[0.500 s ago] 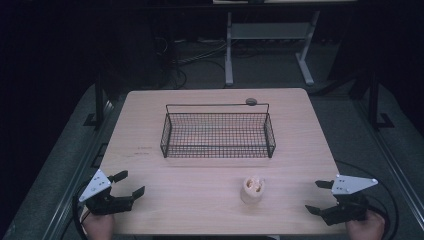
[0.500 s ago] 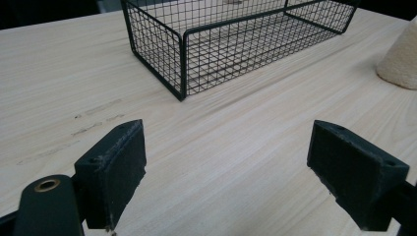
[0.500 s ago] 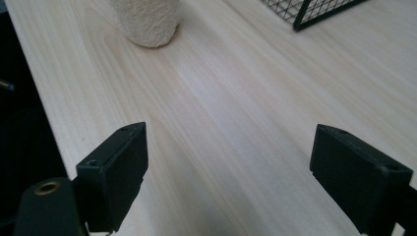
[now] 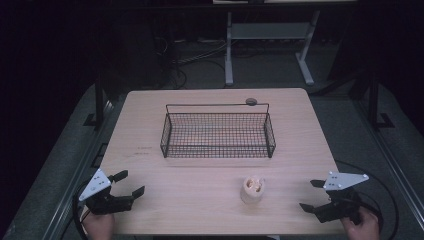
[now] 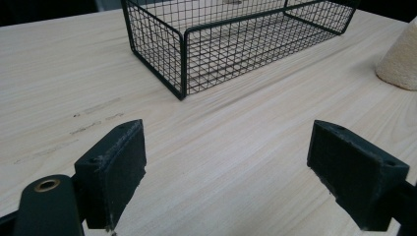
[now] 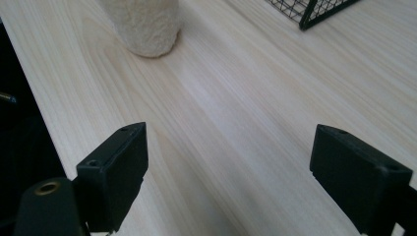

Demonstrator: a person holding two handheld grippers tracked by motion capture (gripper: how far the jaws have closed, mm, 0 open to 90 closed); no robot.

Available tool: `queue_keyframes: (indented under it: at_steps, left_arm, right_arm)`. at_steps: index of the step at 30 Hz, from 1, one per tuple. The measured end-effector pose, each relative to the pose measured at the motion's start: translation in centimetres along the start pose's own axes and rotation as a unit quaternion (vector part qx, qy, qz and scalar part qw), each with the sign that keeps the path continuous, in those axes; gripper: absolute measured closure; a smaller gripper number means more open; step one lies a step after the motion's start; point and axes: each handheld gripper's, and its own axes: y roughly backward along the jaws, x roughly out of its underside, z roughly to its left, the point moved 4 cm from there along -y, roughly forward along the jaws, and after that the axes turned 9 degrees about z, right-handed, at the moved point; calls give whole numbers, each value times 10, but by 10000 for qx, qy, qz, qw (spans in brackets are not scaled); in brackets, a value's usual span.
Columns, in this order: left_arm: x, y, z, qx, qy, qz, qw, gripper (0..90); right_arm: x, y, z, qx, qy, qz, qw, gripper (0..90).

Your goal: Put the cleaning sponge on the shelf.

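A cream fuzzy roll stands upright on the wooden table, in front of the wire basket, nearer the right gripper than the left gripper. Both grippers' jaws gape, empty. The faint marks on the tabletop are unreadable.

A small cream-coloured object stands upright on the light wooden desk, near the front edge and right of the middle. Its body is rounded and pale with a fuzzy, towel-like surface, and its top looks open or folded, with a slightly orange tint inside. It stands well apart from the black wire basket behind it. In the right gripper view its rounded base rests flat on the wood.
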Motion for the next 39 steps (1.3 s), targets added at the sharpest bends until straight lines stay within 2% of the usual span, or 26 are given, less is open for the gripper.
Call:
queue_keyframes:
  at_steps: [3,5,9,12,17,19,23,28,34,39]
  left_arm:
    - [0,1,0,-23,2,-29,10000,137]
    - [0,1,0,-12,-4,-15,10000,137]
    - [-1,1,-1,-53,-10,-6,10000,137]
    - [-1,0,-2,-33,-55,19,10000,137]
    - [-2,2,-3,-51,-106,-25,9999,137]
    - [-2,3,-2,-51,-90,-42,9999,137]
    - [0,3,1,-58,-29,-18,10000,137]
    - [0,3,1,-59,-4,-29,10000,137]
    - [0,2,2,-61,-3,-1,10000,137]
    - [0,2,2,-59,-4,-5,10000,137]
  right_arm:
    - [-5,0,3,53,-18,20,10000,144]
    - [-8,-2,3,124,-37,146,9998,143]
    - [-11,-3,6,76,46,148,9999,143]
    - [-12,-7,7,-1,-2,284,9996,144]
    - [-16,-12,12,-44,113,380,9992,145]
    - [-19,-15,14,46,51,450,9990,145]
    - [-22,-18,15,4,-8,462,9989,145]
    - [-26,-24,21,-75,169,525,9985,145]
    - [-28,-26,24,-147,233,563,9980,145]
    - [-29,-26,26,-302,335,606,9971,145]
